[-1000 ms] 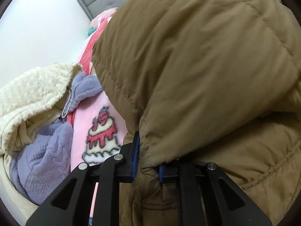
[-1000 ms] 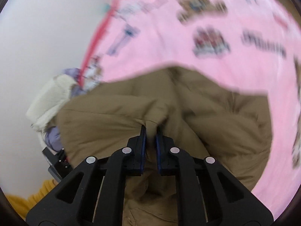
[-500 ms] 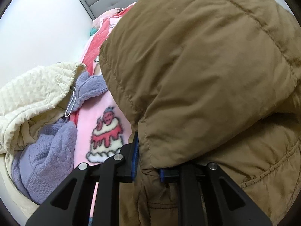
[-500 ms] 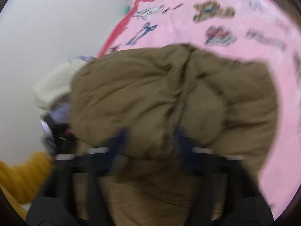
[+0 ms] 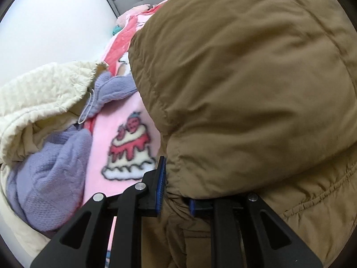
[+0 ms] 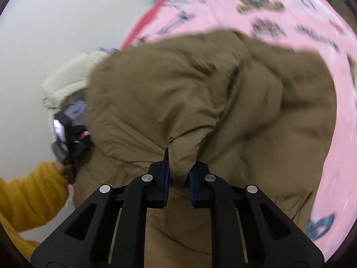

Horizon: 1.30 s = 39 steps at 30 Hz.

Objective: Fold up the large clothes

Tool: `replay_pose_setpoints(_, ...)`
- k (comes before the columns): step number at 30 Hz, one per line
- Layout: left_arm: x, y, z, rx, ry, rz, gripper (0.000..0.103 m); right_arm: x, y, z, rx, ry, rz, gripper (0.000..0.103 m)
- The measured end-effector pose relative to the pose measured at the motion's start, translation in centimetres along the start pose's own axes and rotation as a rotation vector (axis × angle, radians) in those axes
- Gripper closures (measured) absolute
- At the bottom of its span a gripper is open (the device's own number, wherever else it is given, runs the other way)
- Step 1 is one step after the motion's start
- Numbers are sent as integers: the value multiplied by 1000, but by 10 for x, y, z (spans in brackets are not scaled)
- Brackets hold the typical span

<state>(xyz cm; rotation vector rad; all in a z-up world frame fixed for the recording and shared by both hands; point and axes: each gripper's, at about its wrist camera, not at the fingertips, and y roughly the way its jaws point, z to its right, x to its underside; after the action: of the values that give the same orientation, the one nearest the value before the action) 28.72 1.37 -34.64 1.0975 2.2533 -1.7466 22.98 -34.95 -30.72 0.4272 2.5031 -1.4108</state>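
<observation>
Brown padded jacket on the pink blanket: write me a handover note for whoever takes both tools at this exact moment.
Left tool: shut on a bunched edge of the brown padded jacket.
Right tool: jaws closing, a fold of the same jacket pinched between them.
Jacket: lifted and bunched above the pink cartoon-print blanket, not laid flat.
Beside it, at the left: cream quilted garment and lilac knitted sweater, in a heap, unfolded.
Done: jacket gripped at two points.
Left: spread it flat, fold it, then probably the other two garments.

Mustard knit sleeve (image 6: 29,198), black grippers (blue pads)
</observation>
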Motion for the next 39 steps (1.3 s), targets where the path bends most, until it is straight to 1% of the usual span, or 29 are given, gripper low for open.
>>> replay_pose_setpoints(2, 0, -2, 1, -4, 17, 13, 85, 4, 9, 10, 8, 53, -6, 89)
replay_pose_setpoints(4, 0, -11, -2, 9, 11, 33, 84, 4, 3, 7, 22, 67, 11, 79)
replay_pose_setpoints(5, 0, -16, -5, 25, -3, 43, 80, 3, -1, 5, 33, 65, 25, 70)
replay_pose_setpoints(6, 0, -23, -10, 34, -24, 57, 73, 3, -8, 2, 39, 58, 39, 57)
replay_pose_setpoints(8, -1, -38, -18, 28, -56, 85, 66, 1, -30, -4, 48, 41, 89, 47)
replay_pose_setpoints(9, -3, -41, -19, 19, -59, 91, 63, -4, -40, -7, 51, 32, 116, 47)
replay_pose_setpoints(11, -6, -49, -18, 8, -51, 118, 63, -18, -67, -22, 44, -2, 191, 47)
replay_pose_setpoints(12, -7, -50, -16, 4, -43, 131, 63, -27, -77, -30, 39, -28, 226, 42)
replay_pose_setpoints(13, -8, -51, -11, 0, -31, 144, 63, -44, -87, -47, 23, -82, 272, 35)
replay_pose_setpoints(14, -8, -52, -5, -3, -17, 157, 63, -65, -85, -60, 3, -124, 274, 23)
replay_pose_setpoints(16, -5, -50, 4, -38, 6, 186, 63, -101, -71, -84, -77, -199, 226, 22)
replay_pose_setpoints(17, -4, -50, 9, -56, 18, 197, 63, -129, -52, -103, -116, -241, 189, 22)
replay_pose_setpoints(19, 3, -49, 21, -109, 88, 237, 63, -173, -13, -130, -183, -294, 114, 24)
replay_pose_setpoints(20, 8, -49, 27, -117, 129, 251, 63, -202, 19, -150, -222, -333, 46, 25)
replay_pose_setpoints(21, 10, -49, 31, -99, 144, 248, 63, -219, 45, -164, -231, -355, -10, 31)
replay_pose_setpoints(22, 12, -47, 33, -78, 149, 240, 63, -238, 72, -177, -223, -370, -65, 33)
replay_pose_setpoints(23, 13, -44, 34, -51, 146, 226, 63, -255, 107, -193, -218, -391, -154, 35)
replay_pose_setpoints(24, 14, -42, 34, -28, 139, 215, 63, -266, 134, -206, -210, -410, -220, 38)
replay_pose_setpoints(25, 14, -40, 33, -8, 131, 210, 63, -272, 156, -217, -197, -436, -266, 38)
replay_pose_setpoints(26, 13, -38, 31, 5, 124, 202, 63, -277, 182, -230, -186, -477, -335, 38)
replay_pose_setpoints(29, 9, -33, 22, 58, 88, 188, 63, -274, 239, -256, -147, -577, -524, 38)
replay_pose_setpoints(31, 6, -26, 17, 64, 87, 185, 63, -254, 252, -262, -93, -633, -584, 38)
replay_pose_setpoints(32, 6, -22, 16, 63, 98, 187, 62, -249, 266, -265, -63, -662, -632, 38)
replay_pose_setpoints(34, 8, -19, 15, 51, 131, 200, 62, -241, 276, -263, -67, -654, -683, 38)
replay_pose_setpoints(35, 10, -21, 20, 48, 144, 205, 62, -237, 283, -262, -77, -639, -709, 42)
replay_pose_setpoints(36, 9, -22, 21, 54, 163, 208, 62, -234, 287, -262, -87, -635, -723, 62)
replay_pose_setpoints(37, 9, -20, 22, 62, 175, 210, 62, -231, 288, -262, -96, -634, -734, 74)
replay_pose_setpoints(38, 7, -20, 23, 73, 187, 208, 66, -230, 290, -263, -102, -626, -732, 85)
replay_pose_setpoints(39, 6, -20, 25, 90, 195, 205, 71, -231, 290, -265, -110, -626, -720, 91)
